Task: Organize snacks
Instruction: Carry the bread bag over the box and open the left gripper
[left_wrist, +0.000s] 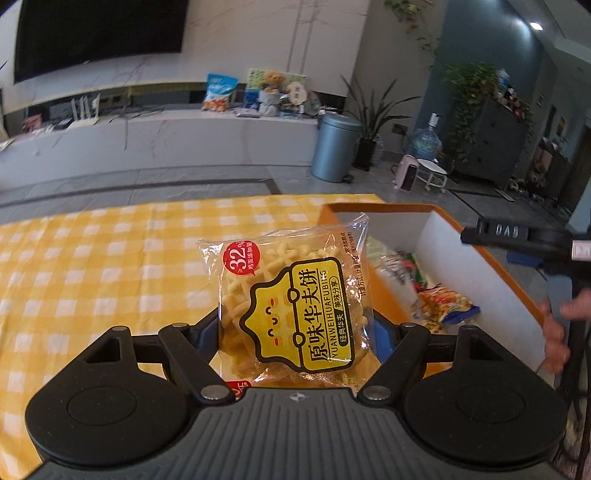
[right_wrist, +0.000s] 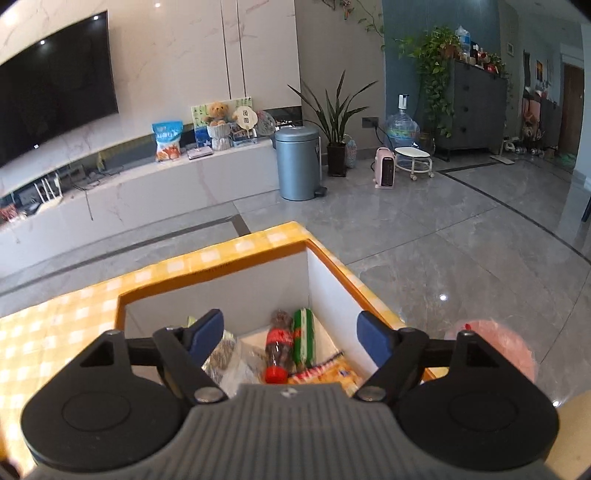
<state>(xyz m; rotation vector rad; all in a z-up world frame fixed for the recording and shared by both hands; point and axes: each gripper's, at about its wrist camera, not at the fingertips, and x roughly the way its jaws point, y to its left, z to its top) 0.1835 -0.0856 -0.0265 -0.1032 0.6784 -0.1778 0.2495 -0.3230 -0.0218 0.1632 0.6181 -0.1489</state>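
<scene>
My left hand-held gripper (left_wrist: 295, 332) is clamped on a clear plastic packet of pale yellow waffle biscuits with a yellow label (left_wrist: 291, 306), held up above the bench near its right edge, just beside the orange-rimmed cardboard box with white inner walls (left_wrist: 461, 258). I judge the packet light and slippery, its film soft and air-puffed, its biscuits brittle; I would keep the pads low across its middle, squeezing only enough to stop it sliding. My right hand-held gripper (right_wrist: 291, 334) hangs spread wide and empty over that box, where a small cola bottle with a red cap (right_wrist: 277, 349), a green striped packet (right_wrist: 304, 338) and other wrappers lie. The bench wears a yellow-and-white checked cloth (left_wrist: 92, 266). Beyond are grey floor tiles, a blue-grey pedal bin (right_wrist: 298, 162) and a wall television (right_wrist: 51, 85).
</scene>
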